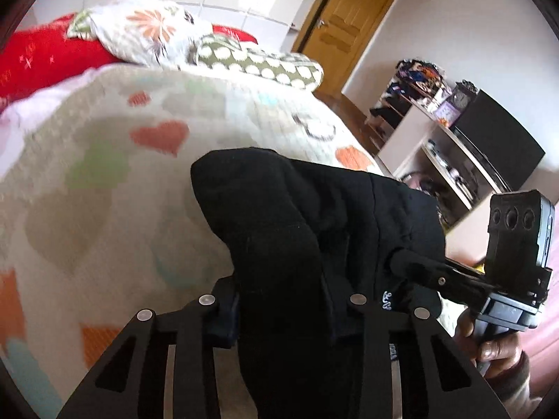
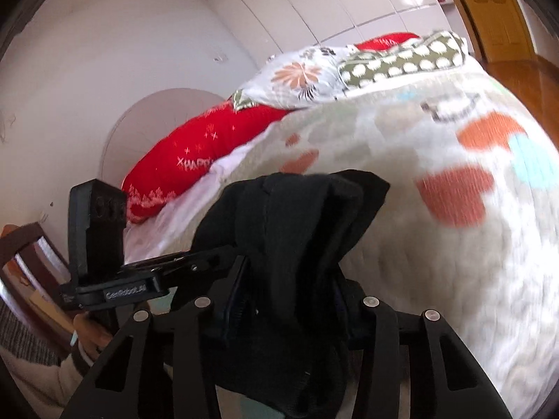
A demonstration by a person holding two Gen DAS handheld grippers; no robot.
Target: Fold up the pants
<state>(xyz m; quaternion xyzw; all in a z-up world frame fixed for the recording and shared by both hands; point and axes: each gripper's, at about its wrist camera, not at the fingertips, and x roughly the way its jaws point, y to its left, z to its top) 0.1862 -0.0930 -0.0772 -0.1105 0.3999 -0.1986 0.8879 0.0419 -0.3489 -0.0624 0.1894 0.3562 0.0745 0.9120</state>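
Left claw point(image 1: 283, 310) clamping black pants point(image 1: 297, 216), lower centre | right claw point(image 2: 290, 300) gripping pants too, lower centre | pants bunching, hanging above heart-print bed cover point(image 1: 104, 181) | frames blurring

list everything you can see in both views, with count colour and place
pants: one, black, bunched between both tools over the bed
bedspread: one, cream with orange hearts, covers the bed
pillows: two, floral white and green spotted, at the bed's head
red cushion: one, beside the pillows
door: one, wooden, far wall
shelf unit: one, white, cluttered, near the door
left tool: black, shut on pants
right tool: black, shut on pants
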